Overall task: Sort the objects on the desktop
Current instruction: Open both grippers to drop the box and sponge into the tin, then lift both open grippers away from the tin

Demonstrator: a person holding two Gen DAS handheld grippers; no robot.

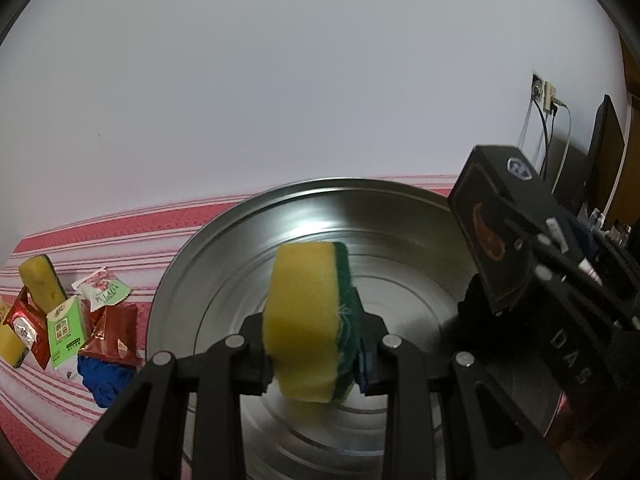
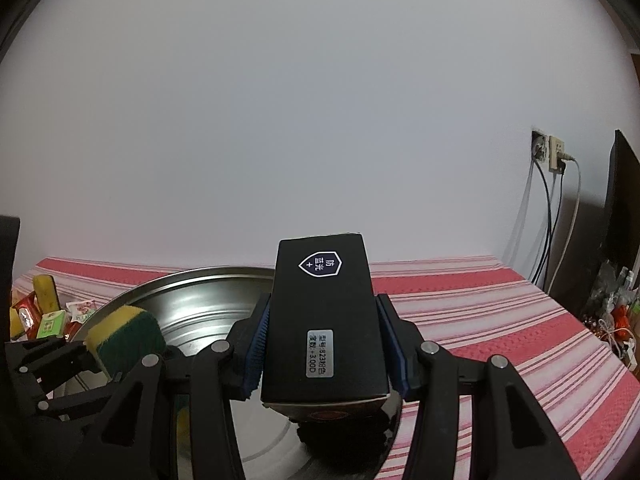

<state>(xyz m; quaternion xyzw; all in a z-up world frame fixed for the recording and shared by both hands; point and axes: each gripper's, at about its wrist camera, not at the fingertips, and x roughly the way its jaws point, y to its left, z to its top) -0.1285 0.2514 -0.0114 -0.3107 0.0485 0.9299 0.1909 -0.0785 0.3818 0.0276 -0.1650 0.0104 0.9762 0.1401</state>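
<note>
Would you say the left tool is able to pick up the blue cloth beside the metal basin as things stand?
Probably not yet: the left tool is shut on the sponge over the basin. The blue cloth lies uncovered, so emptying comes first.

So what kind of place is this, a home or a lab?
Probably a home: a table under a red striped cloth, a metal basin, snack packets and a wall socket with cables.

Striped table bears a basin and packets.
</note>
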